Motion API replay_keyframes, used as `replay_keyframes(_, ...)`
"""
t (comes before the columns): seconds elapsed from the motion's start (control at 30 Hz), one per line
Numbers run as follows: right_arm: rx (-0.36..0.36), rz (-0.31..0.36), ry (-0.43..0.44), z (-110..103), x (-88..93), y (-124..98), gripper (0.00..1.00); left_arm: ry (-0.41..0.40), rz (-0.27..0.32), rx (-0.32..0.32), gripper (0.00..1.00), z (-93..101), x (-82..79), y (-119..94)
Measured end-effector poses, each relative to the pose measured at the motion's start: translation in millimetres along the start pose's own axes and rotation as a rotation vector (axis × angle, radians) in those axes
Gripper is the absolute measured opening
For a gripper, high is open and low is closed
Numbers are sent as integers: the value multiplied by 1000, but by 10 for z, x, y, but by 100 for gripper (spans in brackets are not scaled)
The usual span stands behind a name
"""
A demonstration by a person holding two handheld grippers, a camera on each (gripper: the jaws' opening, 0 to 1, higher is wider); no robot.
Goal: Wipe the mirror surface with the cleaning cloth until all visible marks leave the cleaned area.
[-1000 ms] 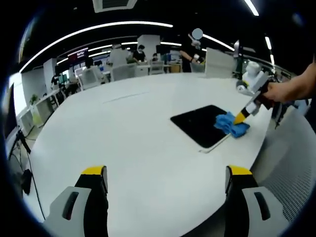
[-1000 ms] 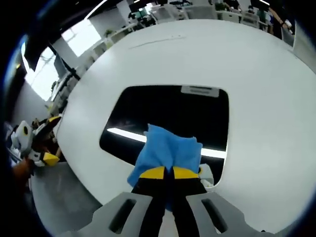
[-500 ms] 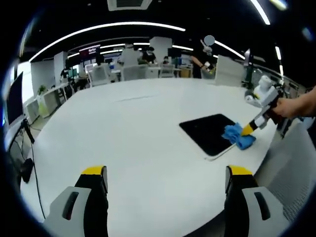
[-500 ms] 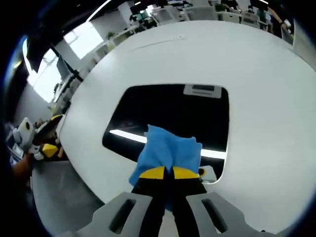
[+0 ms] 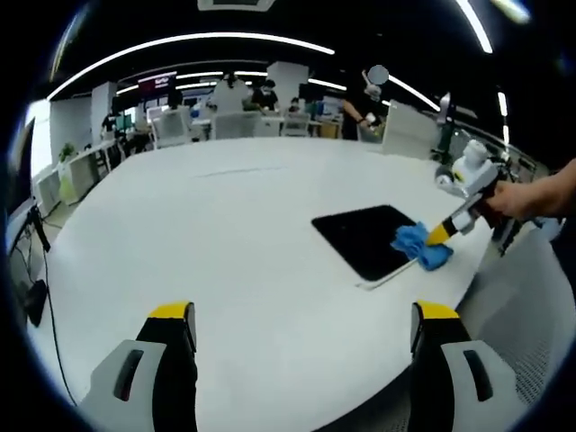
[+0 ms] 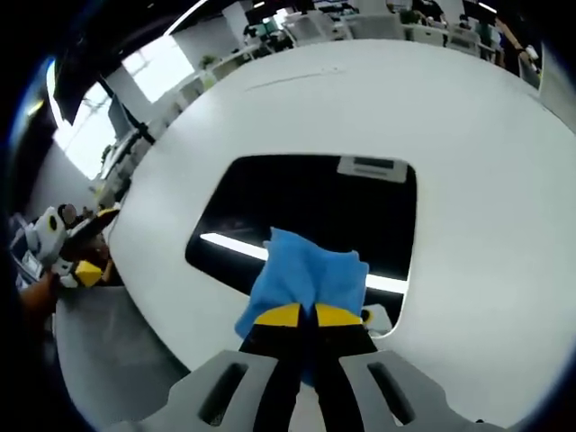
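Big white round table (image 5: 225, 243) in an open office, with the mirror (image 6: 310, 211) lying flat near one edge, dark and glossy with rounded corners. Reflects a bright ceiling light as a white streak across its near half. Small pale label (image 6: 371, 166) stuck at its far edge in the right gripper view.

Right gripper (image 6: 306, 315) clamped tight on the blue cleaning cloth (image 6: 306, 279), yellow-tipped jaws pinched together with the fabric bunched between them. Cloth pressed down on the near edge of the mirror, fanning out ahead of the tips and draping a bit over the rim onto the table. Same thing seen from the left gripper view: right gripper (image 5: 438, 234) coming in from the right side, held by a hand (image 5: 513, 198), with the cloth (image 5: 417, 245) sitting on the mirror (image 5: 369, 238) corner closest to the table's edge.

Left gripper (image 5: 301, 324) spread wide apart, gripping nothing, hanging over bare tabletop well away from the mirror. Also visible off the table's left side in the right gripper view (image 6: 76, 261), partly cut off.

Chairs (image 5: 225, 121), desks and a few people (image 5: 265, 94) in the background past the far side of the table. Can't really make out any marks on the mirror from here, too dark and reflective.
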State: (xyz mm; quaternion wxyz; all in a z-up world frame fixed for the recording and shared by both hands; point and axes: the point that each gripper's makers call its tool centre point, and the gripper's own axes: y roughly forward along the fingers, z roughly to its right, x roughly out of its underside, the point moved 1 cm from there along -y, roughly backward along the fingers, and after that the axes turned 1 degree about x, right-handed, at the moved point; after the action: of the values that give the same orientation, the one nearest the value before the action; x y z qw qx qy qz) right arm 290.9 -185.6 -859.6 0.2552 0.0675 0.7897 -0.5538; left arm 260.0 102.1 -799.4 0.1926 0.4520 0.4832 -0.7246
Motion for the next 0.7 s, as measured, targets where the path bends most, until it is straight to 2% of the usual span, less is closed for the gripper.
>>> replay_keyframes(0.17,-1,-1,4,40,7,-20,0,-16,-2,-16,99,-49,10,-8)
replay_keyframes(0.33,-3,3,2,72,11,-33,0,5,-19,-12,99,-25,35,3)
replay_keyframes(0.7,0,3,17,226,24,-79,0,0,-31,-18,99,-39,59,8)
